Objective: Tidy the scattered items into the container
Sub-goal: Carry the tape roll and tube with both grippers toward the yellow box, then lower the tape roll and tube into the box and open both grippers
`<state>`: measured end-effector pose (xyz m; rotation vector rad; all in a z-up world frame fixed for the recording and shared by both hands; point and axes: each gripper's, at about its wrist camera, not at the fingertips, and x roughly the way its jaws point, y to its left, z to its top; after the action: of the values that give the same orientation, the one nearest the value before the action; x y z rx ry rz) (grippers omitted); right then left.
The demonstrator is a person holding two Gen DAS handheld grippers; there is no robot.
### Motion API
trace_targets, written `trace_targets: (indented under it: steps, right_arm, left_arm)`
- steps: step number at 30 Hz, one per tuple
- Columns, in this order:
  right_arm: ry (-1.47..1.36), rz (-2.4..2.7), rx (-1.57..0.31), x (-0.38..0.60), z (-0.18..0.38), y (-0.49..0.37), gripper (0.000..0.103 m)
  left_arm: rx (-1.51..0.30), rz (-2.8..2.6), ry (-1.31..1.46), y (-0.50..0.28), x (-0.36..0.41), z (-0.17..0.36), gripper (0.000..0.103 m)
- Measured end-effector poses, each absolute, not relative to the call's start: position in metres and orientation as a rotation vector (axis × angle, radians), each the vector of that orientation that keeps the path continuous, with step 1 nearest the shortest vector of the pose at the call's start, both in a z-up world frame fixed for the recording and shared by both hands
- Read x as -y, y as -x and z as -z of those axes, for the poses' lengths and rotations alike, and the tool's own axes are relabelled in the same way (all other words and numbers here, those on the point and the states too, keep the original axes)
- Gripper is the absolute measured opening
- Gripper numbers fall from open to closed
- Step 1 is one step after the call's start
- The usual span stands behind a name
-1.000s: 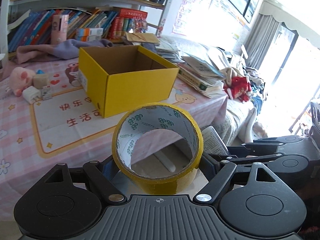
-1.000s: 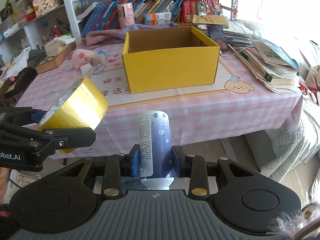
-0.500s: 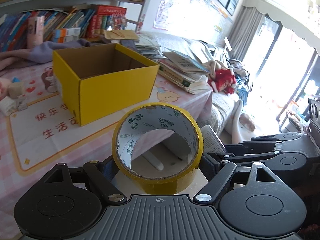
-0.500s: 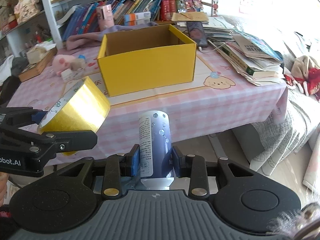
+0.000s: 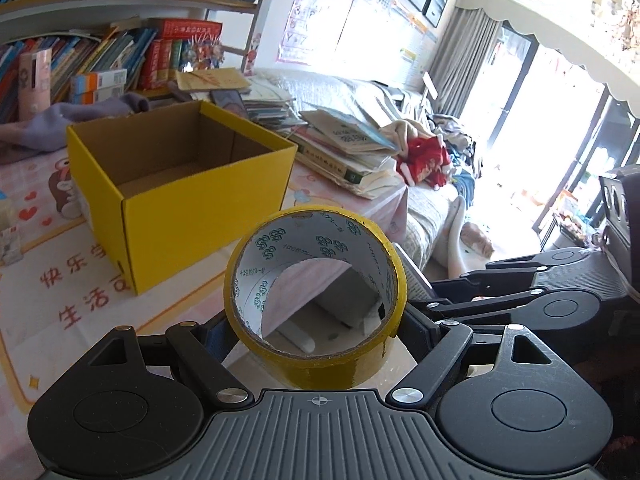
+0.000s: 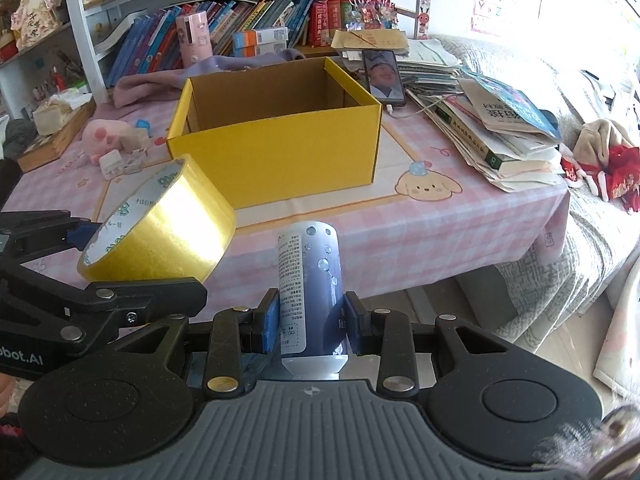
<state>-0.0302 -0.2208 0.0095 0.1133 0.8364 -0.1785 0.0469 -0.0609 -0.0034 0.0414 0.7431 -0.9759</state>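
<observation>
Left gripper (image 5: 316, 316) clamps a glossy yellow tape roll (image 5: 316, 300), hollow core facing forward. Right gripper (image 6: 310, 316) grips a smooth blue cylindrical bottle (image 6: 310, 280), upright, before the yellow cardboard box (image 6: 276, 148).

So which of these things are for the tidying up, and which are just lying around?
For the job:
- roll of yellow tape, held in the left gripper
- blue bottle, held in the right gripper
- yellow box, open and waiting

Just lying about:
- pile of books
- phone
- purple cloth
- pink pig toy
</observation>
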Motion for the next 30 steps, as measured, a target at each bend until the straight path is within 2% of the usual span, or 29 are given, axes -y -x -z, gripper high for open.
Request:
trace_targets:
  steps: [15,30]
  right_arm:
    - [-0.035,0.094,-0.733,0.263,-0.035,-0.038,0.031]
    - [0.054,-0.131,-0.595,0.315,-0.066,-0.146,0.031]
  left_arm:
    - [-0.592,0.919,-0.025,-0.097,0.090,-0.023,0.084]
    - [-0.470,0.644,0.016,-0.155,0.115,-0.046,0.084]
